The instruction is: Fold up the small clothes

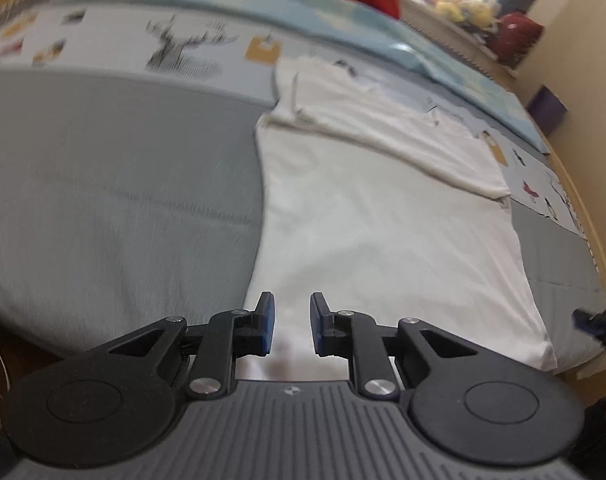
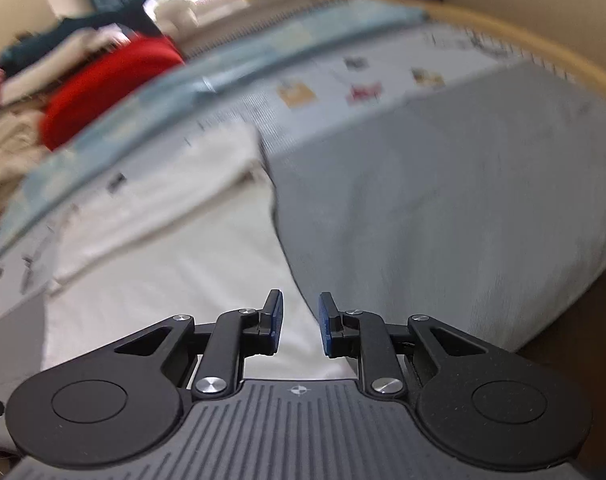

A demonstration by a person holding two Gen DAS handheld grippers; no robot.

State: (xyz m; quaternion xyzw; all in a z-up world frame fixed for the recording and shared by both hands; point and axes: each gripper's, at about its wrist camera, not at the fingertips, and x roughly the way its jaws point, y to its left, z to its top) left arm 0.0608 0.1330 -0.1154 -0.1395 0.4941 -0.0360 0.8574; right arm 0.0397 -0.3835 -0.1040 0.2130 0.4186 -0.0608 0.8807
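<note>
White shirt [image 1: 383, 232] is soft and light; its edge at 6 o'clock should be pinched. Left tool [image 1: 291, 326] and right tool [image 2: 299, 326] are slightly open, nothing held.

Both wrist views close above bed [image 1: 103, 200], angled down; share white garment [image 1: 383, 240], left and right edges

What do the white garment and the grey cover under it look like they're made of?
White garment: seemingly soft matte knit, likely cotton jersey; it lies limp with gentle creases and a rolled fold edge. Grey cover: matte woven or quilted fabric, by its faint ribbed streaks; motion blur hides finer detail.
</note>
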